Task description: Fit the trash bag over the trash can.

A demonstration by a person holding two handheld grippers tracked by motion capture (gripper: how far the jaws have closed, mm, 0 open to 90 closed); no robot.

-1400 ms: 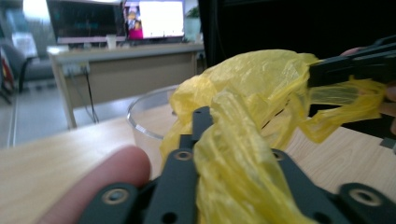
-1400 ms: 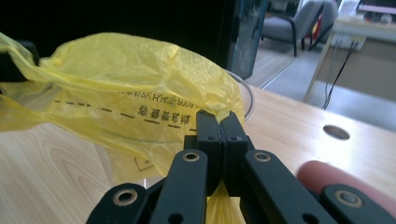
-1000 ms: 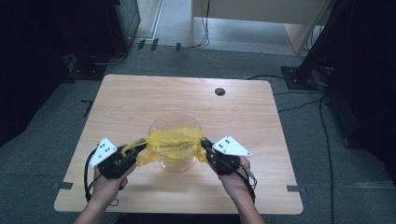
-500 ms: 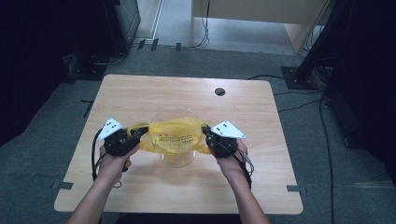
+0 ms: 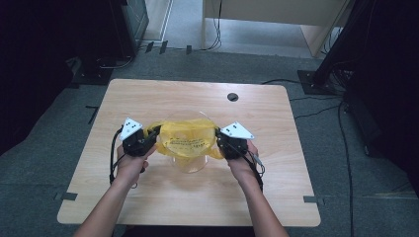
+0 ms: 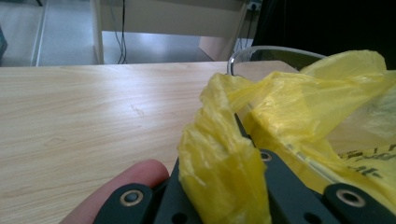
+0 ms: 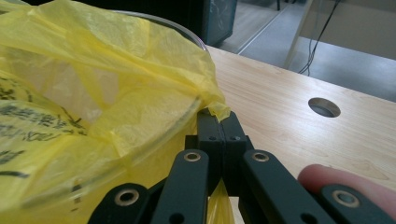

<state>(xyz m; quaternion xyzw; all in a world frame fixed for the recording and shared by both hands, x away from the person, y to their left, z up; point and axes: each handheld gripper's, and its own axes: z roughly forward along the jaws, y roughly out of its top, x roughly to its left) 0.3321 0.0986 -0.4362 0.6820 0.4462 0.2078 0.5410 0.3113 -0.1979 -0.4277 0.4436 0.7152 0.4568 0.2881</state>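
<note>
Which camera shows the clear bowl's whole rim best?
The high view: the clear bowl appears whole there under the yellow plastic bag. The left gripper view catches a far arc of rim; the right gripper view a near stretch beside its jaws.

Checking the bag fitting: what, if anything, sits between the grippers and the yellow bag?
Nothing visible. The left gripper and right gripper each pinch an edge of the bag, which drapes over the glass bowl's rim.

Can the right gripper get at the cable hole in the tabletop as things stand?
Probably not yet: the right gripper is shut on the yellow bag at the bowl rim. The wood toward the hole looks bare, though.
</note>
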